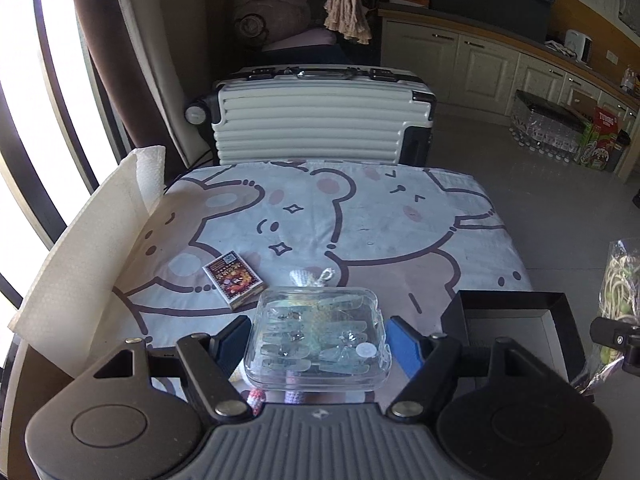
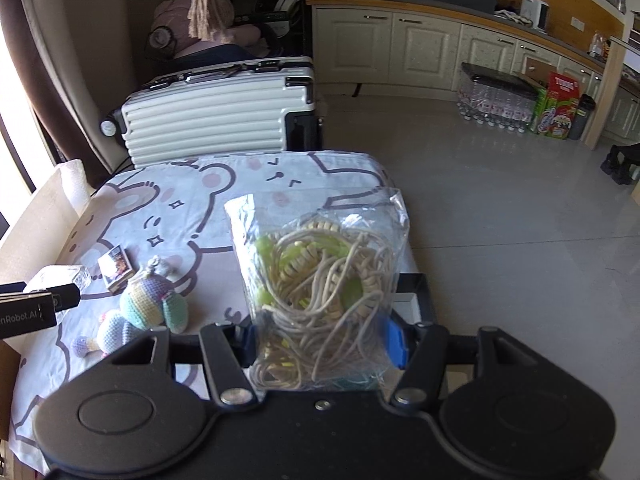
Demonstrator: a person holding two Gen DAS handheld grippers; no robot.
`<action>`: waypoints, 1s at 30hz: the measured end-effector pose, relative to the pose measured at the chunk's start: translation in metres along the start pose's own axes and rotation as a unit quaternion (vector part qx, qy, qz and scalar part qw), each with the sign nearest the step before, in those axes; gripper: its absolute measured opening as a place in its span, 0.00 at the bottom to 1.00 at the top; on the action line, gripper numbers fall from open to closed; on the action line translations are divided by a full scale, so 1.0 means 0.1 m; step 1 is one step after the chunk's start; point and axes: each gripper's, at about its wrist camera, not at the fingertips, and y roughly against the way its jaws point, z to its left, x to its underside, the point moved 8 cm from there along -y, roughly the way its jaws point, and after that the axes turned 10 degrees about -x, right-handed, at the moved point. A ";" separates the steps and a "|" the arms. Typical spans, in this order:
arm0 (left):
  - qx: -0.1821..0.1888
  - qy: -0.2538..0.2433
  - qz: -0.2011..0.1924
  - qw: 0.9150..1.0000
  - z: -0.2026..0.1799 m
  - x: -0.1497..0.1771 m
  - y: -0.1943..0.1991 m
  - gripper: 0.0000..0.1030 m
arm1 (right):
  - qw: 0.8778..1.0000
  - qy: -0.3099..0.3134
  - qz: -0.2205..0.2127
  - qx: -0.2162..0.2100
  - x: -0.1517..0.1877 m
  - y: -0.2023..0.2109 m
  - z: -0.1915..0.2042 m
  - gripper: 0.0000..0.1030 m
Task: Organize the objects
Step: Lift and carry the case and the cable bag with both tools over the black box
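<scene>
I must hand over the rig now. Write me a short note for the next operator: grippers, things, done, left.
Left gripper: shut on the clear plastic case, held above the table.
Right gripper: shut on the bag of cords, also lifted.
On the table: card box, crochet toy. Black box sits open at the right edge, seemingly empty.
Done: both items picked up.
Left: probably place them, then the card box and toy.

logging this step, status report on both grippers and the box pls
Left gripper shut on clear plastic case. Right gripper shut on bag of cords. Black box open at table edge, nothing blocking it.
</scene>
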 end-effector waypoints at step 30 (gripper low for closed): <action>0.101 -0.077 0.014 0.992 -1.16 -0.12 -0.32 0.72 | 0.998 -0.042 0.007 0.047 0.10 -0.24 -0.87 0.58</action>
